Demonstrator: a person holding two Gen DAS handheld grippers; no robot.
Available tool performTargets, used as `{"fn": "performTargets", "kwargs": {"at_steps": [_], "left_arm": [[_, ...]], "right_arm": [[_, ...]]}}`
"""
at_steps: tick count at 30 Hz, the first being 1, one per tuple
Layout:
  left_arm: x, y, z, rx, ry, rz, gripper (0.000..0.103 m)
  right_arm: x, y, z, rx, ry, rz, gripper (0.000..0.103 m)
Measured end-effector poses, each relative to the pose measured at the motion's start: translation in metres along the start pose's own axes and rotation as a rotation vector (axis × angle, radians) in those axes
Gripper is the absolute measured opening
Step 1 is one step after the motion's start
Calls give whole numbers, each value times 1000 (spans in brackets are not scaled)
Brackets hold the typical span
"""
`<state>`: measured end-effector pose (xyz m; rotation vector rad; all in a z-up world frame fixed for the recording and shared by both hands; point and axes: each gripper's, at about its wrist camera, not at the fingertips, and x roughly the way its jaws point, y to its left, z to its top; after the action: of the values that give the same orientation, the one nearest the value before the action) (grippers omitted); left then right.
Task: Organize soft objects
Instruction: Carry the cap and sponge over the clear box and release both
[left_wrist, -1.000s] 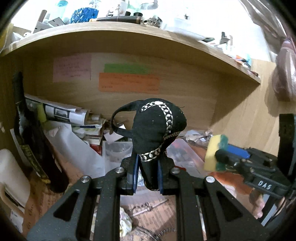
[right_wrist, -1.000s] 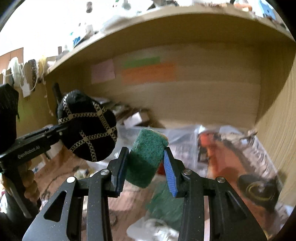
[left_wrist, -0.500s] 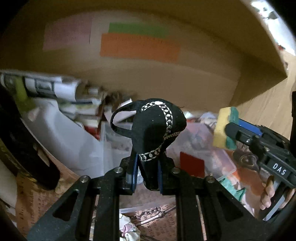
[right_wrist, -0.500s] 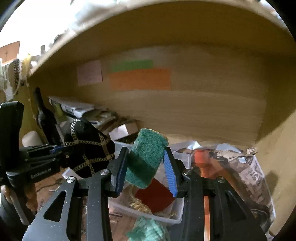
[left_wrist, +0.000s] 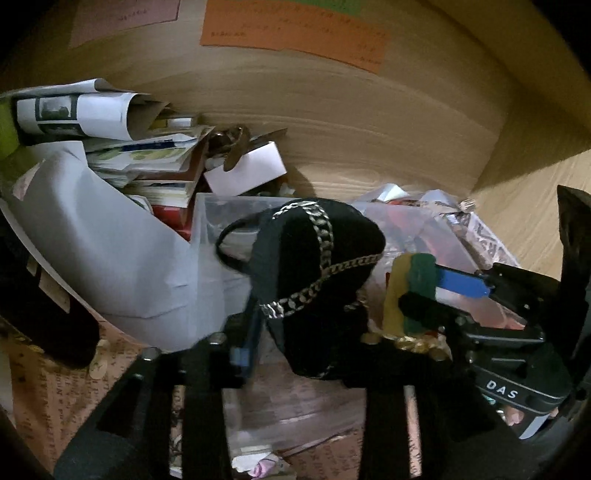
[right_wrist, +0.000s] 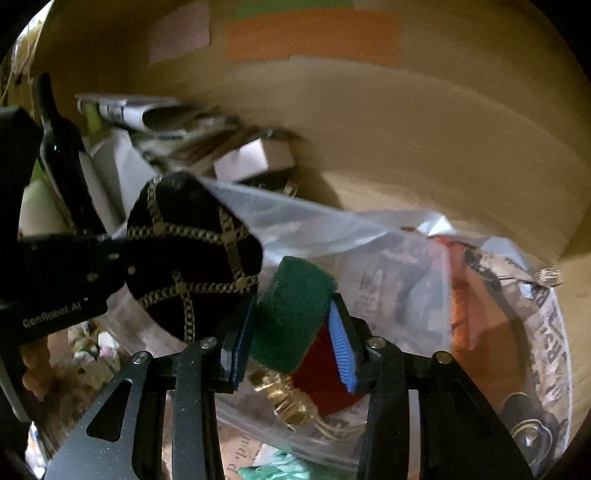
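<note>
left gripper (left_wrist: 295, 328): clamped on black chain-trimmed pouch (left_wrist: 317, 266) | right gripper (right_wrist: 291, 339): clamped on green scouring sponge (right_wrist: 291, 310) | clear plastic bin (right_wrist: 314, 229): 12 o'clock, seemingly just below both

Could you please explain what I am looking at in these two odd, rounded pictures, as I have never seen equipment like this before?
No robot here: a person holds a hand-held two-finger gripper in each hand, each carrying a fisheye camera looking along its fingers, hence the rounded view.

The left wrist view shows the left gripper holding a black pouch with chain trim; the jaws look parted and the picture is blurred, so I cannot tell how firmly. The right gripper enters from the side.

The right wrist view shows the right gripper shut on a green sponge.

Both hover over a clear plastic bin in a wooden shelf nook, with stacked papers and coloured notes on the back wall.
</note>
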<state>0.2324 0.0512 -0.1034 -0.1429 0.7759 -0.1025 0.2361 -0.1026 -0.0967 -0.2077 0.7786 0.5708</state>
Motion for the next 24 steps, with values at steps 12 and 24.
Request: {"fn": "performTargets", "kwargs": {"at_steps": [12,24], "left_arm": [[-49,-8,0,36,-120,-11,61],[-104,-12,-25,74,-235,44,93]], "right_arm": [[-31,-1,5,15,-90,-12,66],[-96,-7,-17,41,-234,-52,83]]}}
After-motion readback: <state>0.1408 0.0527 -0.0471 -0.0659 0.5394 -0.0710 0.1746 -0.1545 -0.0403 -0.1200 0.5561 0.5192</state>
